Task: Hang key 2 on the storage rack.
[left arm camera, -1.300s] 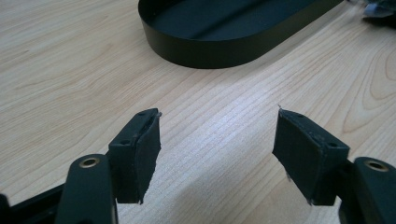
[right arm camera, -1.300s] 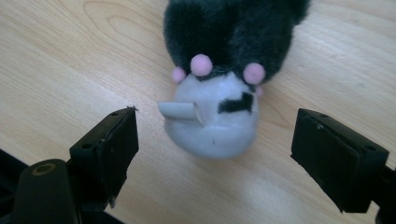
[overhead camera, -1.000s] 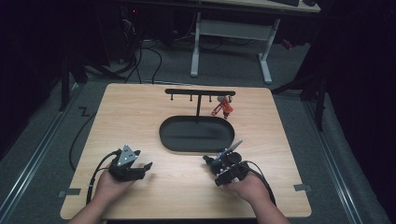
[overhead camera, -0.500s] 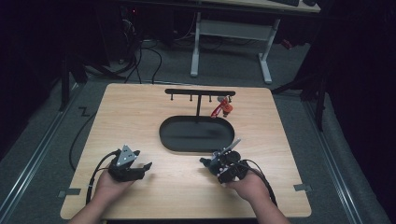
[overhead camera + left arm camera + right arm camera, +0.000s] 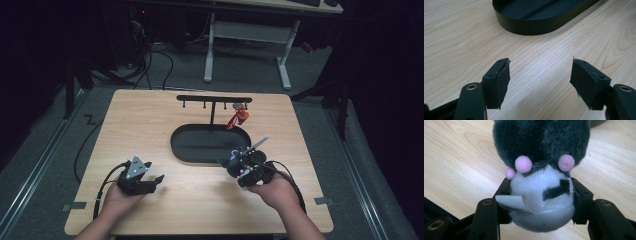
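Note:
A small plush toy point(image 5: 541, 152), dark grey on top, white below with pink dots and a paper tag, sits between the jaws of my right gripper point(image 5: 541, 195). The jaws have just been closing, and their pads point(image 5: 580, 195) now press on its white part. From above, the right gripper point(image 5: 235, 164) hovers over the table at the front right rim of the black oval tray point(image 5: 176, 145), with the plush toy point(image 5: 239, 170) in it. My left gripper point(image 5: 156, 180) rests on the table at the front left. Its jaws point(image 5: 540, 75) stand open over bare wood.
Behind the tray stands a black rack point(image 5: 214, 99) with hooks. A red item point(image 5: 239, 116) hangs at its right end. The tray's near wall point(image 5: 529, 26) lies ahead of the left gripper. A cable trails from each gripper to the table's front edge.
The right hand has risen off the table with the plush toy in its jaws. The left hand has kept still.

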`<state>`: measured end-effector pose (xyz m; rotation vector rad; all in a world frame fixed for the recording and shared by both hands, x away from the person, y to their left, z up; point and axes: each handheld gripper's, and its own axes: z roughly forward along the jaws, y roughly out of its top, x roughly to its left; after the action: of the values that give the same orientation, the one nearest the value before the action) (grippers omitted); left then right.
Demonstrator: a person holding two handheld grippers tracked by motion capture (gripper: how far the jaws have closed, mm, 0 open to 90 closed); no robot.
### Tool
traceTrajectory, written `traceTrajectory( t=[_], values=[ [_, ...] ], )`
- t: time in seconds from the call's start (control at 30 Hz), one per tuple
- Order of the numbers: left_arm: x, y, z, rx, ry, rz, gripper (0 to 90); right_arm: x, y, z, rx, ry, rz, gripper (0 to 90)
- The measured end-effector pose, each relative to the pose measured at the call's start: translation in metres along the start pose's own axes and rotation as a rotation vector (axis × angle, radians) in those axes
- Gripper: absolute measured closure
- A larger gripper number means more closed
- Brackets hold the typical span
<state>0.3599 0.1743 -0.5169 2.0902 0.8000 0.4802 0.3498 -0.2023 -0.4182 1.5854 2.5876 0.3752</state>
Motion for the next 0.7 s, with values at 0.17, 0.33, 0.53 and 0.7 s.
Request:
traceTrajectory(
  t=[0.17,0.33,0.53,0.7],
  values=[
    [0.000,0.000,-0.001,-0.006,-0.003,0.003,32.2,0.002,0.011,-0.007,-0.011,0.006,-0.004,47.7],
    [0.000,0.000,0.000,-0.002,-0.007,0.004,32.1,0.003,0.024,-0.010,-0.007,-0.006,0.000,47.9],
    [0.000,0.000,0.000,0.005,-0.010,0.006,32.1,0.002,0.042,-0.011,-0.024,0.008,-0.008,47.9],
    [0.001,-0.001,-0.003,-0.003,-0.009,0.002,32.0,0.002,0.055,-0.016,-0.025,0.005,0.004,47.9]
  ],
)
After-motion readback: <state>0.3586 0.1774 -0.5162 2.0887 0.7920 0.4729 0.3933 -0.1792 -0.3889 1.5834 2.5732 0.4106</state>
